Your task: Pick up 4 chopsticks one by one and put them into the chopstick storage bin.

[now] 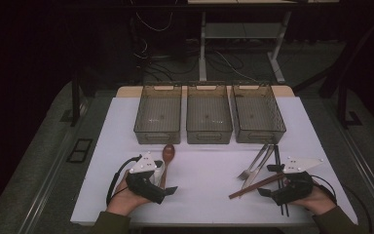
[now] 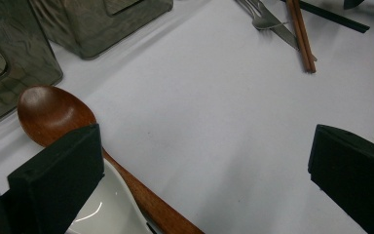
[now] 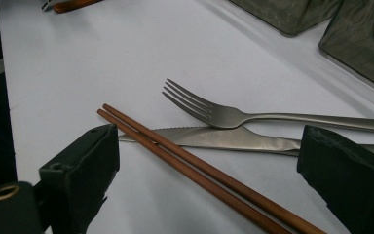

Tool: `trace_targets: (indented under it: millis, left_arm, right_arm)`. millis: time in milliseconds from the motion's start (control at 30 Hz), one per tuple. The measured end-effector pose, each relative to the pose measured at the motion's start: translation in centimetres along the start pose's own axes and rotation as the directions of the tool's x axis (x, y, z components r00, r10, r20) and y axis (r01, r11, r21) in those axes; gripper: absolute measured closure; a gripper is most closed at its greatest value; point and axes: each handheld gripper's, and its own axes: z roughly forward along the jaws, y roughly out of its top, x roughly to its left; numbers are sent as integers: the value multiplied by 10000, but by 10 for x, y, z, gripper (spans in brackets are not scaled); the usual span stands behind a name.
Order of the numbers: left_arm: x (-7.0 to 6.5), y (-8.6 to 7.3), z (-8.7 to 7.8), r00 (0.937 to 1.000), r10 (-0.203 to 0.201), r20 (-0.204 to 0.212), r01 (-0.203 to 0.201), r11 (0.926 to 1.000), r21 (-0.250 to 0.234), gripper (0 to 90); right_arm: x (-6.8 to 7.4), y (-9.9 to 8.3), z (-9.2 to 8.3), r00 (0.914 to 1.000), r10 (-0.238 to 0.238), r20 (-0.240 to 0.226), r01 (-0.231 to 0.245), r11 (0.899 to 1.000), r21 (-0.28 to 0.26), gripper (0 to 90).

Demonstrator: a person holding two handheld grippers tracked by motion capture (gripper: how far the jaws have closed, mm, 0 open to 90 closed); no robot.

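A brown wooden spoon (image 1: 168, 155) (image 2: 53, 112) and a white ceramic spoon (image 1: 158, 168) (image 2: 112, 210) lie side by side at the front left of the white table (image 1: 204, 168). My left gripper (image 1: 164, 179) (image 2: 202, 180) stands open just beside them, one jaw over the white spoon. At the front right lie a steel fork (image 1: 253, 163) (image 3: 214, 114), a knife (image 1: 259, 169) (image 3: 214, 139), brown chopsticks (image 1: 255, 186) (image 3: 199, 168) and black chopsticks (image 1: 283, 204). My right gripper (image 1: 270, 180) (image 3: 214, 175) is open, its jaws wide on either side of the brown chopsticks without touching them.
Three translucent grey bins stand in a row at the back: left bin (image 1: 158, 113), middle bin (image 1: 208, 113) and right bin (image 1: 258, 113). Bare white table lies between the two grippers. A desk frame and cables sit beyond the table's far edge.
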Motion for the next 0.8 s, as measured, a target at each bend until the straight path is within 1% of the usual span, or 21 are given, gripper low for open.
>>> trace_targets:
  millis: [200,233,333,367,433,567,600,633,733,800]
  left_arm:
    - [0,0,1,9999,-66,91,66,10000,-22,0]
    - [0,0,1,9999,-83,144,83,10000,-33,0]
    - [-1,0,2,9997,-220,141,221,9997,-75,0]
    - [-1,0,2,9996,-247,136,248,9997,-73,0]
    - [-1,0,2,9995,-277,119,278,9996,-81,0]
    - [-2,-2,2,9995,-289,124,290,9995,-86,0]
    - [-2,-2,2,9995,-285,107,285,9996,-64,0]
    - [-2,-2,1,9995,-287,108,288,9996,-83,0]
    - [-1,-3,0,9994,-318,96,319,9994,-106,0]
    - [-1,-4,-1,9995,-292,73,293,9996,-52,0]
  right_arm:
    - [-3,3,-2,9999,-143,37,142,9996,256,81]
    - [-5,4,-3,9998,-195,25,193,9991,367,80]
    - [-8,7,-4,9997,-253,-20,254,9979,593,81]
    - [-8,7,-4,9997,-253,-20,254,9979,593,81]
    - [-11,9,-3,9993,-371,-69,376,9949,931,81]
    - [-13,13,0,9981,-607,-101,615,9879,1424,81]
    - [-13,13,0,9981,-607,-101,615,9879,1424,81]
    - [-14,16,2,9973,-722,-153,737,9839,1625,105]
    - [-15,18,5,9955,-910,-262,943,9778,1874,110]
    - [-16,19,5,9951,-940,-300,980,9766,1914,110]
